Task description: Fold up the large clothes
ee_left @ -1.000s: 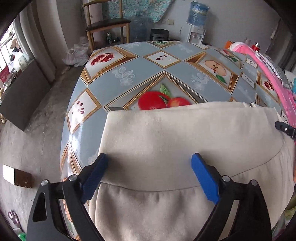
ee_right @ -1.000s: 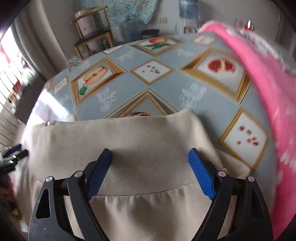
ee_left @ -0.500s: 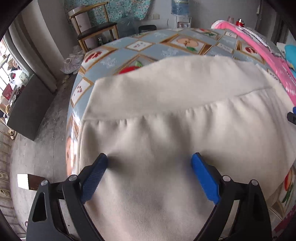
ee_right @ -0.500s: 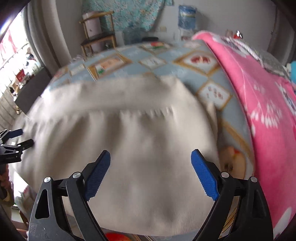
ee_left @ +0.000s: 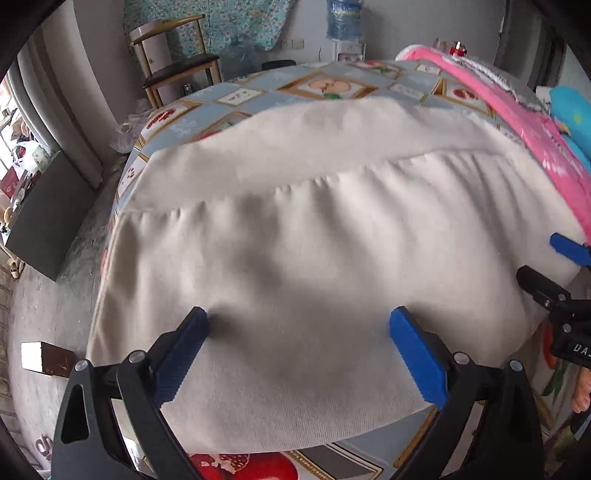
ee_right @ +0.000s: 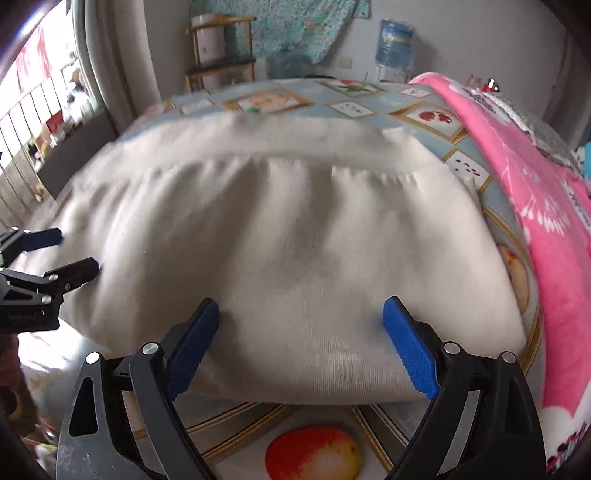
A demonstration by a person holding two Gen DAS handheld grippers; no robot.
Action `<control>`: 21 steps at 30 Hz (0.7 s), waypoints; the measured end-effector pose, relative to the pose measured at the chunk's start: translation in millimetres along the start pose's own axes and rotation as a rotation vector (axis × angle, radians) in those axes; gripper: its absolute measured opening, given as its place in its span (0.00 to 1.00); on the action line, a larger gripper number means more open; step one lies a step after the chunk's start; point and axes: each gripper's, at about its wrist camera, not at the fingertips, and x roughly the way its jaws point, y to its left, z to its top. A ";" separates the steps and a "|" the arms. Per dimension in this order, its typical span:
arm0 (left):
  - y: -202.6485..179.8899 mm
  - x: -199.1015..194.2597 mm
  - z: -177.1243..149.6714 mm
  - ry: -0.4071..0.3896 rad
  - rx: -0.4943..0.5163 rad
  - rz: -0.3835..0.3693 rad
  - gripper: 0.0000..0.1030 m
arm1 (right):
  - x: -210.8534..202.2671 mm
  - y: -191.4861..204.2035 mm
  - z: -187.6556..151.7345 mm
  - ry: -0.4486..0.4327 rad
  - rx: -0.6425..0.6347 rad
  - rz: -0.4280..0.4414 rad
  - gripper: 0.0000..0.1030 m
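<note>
A cream garment (ee_left: 314, 229) lies folded on the table, its gathered hem band (ee_left: 295, 155) along the far side and its near fold close to the table's front edge. My left gripper (ee_left: 299, 325) hovers over the near part of the cloth. Its jaws are opening wide and the pads pinch nothing. My right gripper (ee_right: 301, 312) stands open the same way over the right part of the garment (ee_right: 295, 240). Each gripper shows at the edge of the other's view: the right gripper (ee_left: 554, 266) and the left gripper (ee_right: 55, 251).
The table carries a blue oilcloth with fruit pictures (ee_left: 325, 86). A pink blanket (ee_right: 535, 206) lies along its right side. A wooden chair (ee_left: 173, 66) and a water bottle (ee_left: 345, 18) stand by the far wall, and a dark cabinet (ee_left: 44, 218) is at the left.
Both grippers have drawn back from the hem band toward the near edge of the table. Much more of the garment now lies ahead of them. The jaws stand a little wider.
</note>
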 end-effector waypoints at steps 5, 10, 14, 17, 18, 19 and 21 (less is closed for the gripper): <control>2.6 -21.8 -2.3 -0.042 -0.023 0.017 0.96 | -29.1 4.7 4.7 -0.046 0.019 0.029 0.85; -2.6 -13.7 -12.9 -0.020 -0.031 0.022 0.96 | -14.4 31.8 -4.3 -0.022 -0.036 0.049 0.86; 0.0 -14.2 -12.0 -0.032 -0.064 0.024 0.96 | -8.8 34.4 -2.3 -0.006 -0.020 0.019 0.89; 2.6 -39.5 -18.5 -0.086 -0.059 0.014 0.96 | -30.5 28.0 -4.3 -0.027 0.032 0.066 0.89; 3.3 -50.1 -22.2 -0.105 -0.055 0.009 0.96 | -38.9 25.9 -7.1 -0.042 0.048 0.094 0.89; 3.9 -60.9 -25.9 -0.121 -0.053 0.000 0.96 | -48.9 24.1 -11.0 -0.058 0.067 0.127 0.90; 5.3 -81.2 -32.9 -0.155 -0.053 -0.019 0.96 | -64.1 23.3 -16.9 -0.080 0.092 0.166 0.91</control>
